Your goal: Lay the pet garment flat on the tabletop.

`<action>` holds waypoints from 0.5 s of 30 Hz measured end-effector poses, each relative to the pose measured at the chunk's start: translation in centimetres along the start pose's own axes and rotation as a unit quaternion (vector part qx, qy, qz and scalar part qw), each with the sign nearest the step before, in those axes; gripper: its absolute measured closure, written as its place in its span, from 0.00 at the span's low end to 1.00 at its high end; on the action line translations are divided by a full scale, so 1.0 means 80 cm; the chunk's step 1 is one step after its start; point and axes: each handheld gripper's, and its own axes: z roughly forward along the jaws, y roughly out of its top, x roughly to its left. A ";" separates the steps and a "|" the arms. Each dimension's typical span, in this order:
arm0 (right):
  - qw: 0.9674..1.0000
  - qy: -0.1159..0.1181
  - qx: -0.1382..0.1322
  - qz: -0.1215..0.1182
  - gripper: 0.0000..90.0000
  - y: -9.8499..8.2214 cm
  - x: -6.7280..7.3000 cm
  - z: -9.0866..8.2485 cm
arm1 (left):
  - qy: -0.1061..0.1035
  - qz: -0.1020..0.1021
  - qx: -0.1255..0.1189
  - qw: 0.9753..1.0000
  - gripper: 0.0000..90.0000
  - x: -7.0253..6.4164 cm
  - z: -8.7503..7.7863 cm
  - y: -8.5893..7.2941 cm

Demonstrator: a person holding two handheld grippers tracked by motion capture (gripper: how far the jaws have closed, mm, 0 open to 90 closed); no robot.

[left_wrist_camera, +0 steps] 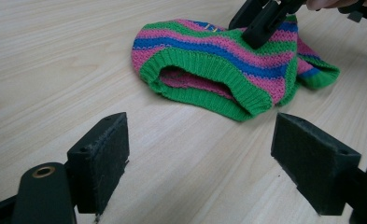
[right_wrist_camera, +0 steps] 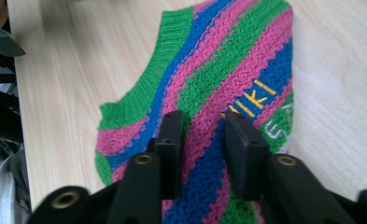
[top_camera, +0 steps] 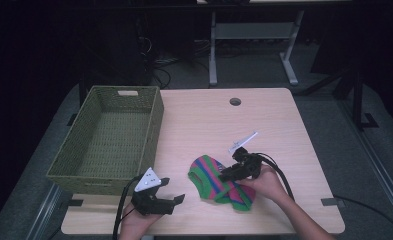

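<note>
Right hand-held gripper (right_wrist_camera: 202, 140) narrowly apart over green-pink-blue striped knitted garment (top_camera: 218, 181), left hand-held gripper (top_camera: 170, 192) wide apart at nine o'clock: risks pinching one layer.

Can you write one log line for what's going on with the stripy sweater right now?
right gripper: jaws down on sweater, narrow gap | left gripper: open, off sweater | basket: left of sweater
</note>
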 end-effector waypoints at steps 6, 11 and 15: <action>1.000 -0.002 0.011 -0.009 0.60 -0.002 0.001 0.005 | -0.001 0.000 -0.001 1.000 0.21 0.000 0.000 0.000; 1.000 -0.007 -0.011 -0.018 0.52 0.001 0.007 -0.011 | 0.000 -0.001 -0.002 1.000 0.21 0.000 0.000 0.000; 0.999 -0.005 -0.016 -0.030 0.51 0.004 0.015 -0.023 | 0.000 -0.002 -0.002 1.000 0.21 0.001 0.001 0.000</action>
